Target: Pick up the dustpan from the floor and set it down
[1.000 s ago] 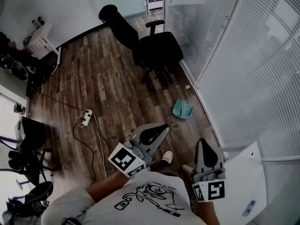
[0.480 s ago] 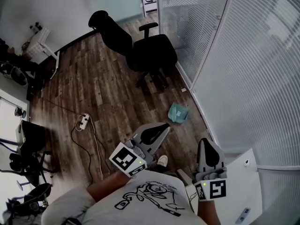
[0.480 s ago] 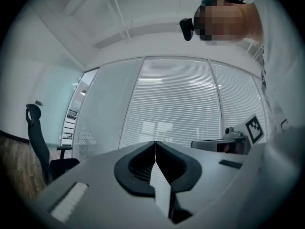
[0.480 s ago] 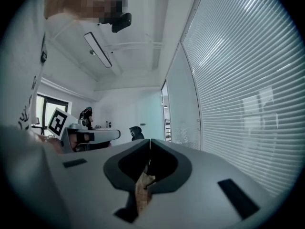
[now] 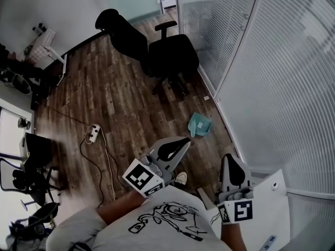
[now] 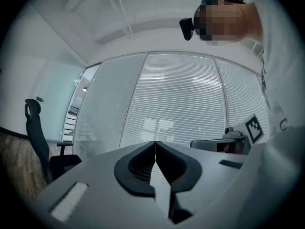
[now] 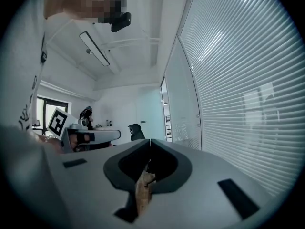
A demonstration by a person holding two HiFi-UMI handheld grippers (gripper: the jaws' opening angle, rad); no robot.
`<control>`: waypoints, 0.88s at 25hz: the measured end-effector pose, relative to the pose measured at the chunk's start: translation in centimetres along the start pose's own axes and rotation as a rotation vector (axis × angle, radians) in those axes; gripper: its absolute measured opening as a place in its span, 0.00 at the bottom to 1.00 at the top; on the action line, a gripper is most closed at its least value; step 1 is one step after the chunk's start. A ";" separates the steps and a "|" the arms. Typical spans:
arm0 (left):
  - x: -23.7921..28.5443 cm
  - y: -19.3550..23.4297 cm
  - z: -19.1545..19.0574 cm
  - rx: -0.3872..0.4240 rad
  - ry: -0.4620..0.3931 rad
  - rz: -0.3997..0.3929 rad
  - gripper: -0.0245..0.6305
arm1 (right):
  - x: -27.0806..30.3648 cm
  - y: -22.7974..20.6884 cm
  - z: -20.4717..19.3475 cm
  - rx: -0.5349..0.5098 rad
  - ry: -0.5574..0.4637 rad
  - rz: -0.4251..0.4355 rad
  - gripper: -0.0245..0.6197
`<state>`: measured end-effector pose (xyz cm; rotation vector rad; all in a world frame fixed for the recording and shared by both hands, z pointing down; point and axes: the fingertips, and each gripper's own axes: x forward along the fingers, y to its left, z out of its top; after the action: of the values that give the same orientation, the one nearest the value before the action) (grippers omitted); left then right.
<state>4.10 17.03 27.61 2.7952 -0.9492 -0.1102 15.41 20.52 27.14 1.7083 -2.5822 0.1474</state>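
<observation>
Head view alone shows the teal dustpan [image 5: 199, 124] on the floor [image 5: 120, 98] by the glass partition [image 5: 272, 77]. Gripper views show left gripper [image 6: 155, 143] and right gripper [image 7: 150, 141] jaws pressed together, empty.

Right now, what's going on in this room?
A person stands holding a gripper in each hand, level in front of the chest. The left gripper and the right gripper both have their jaws together with nothing between them. The teal dustpan lies on the wooden floor ahead of them, close to the glass partition, and nothing touches it yet. A black office chair stands beyond it.
</observation>
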 end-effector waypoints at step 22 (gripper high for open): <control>7.1 17.4 4.3 0.017 -0.018 -0.033 0.04 | 18.5 -1.8 3.2 -0.031 -0.004 -0.026 0.05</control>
<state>-1.24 -1.47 26.79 2.8307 -0.9123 -0.1324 9.88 2.51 25.68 1.7329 -2.5498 0.1019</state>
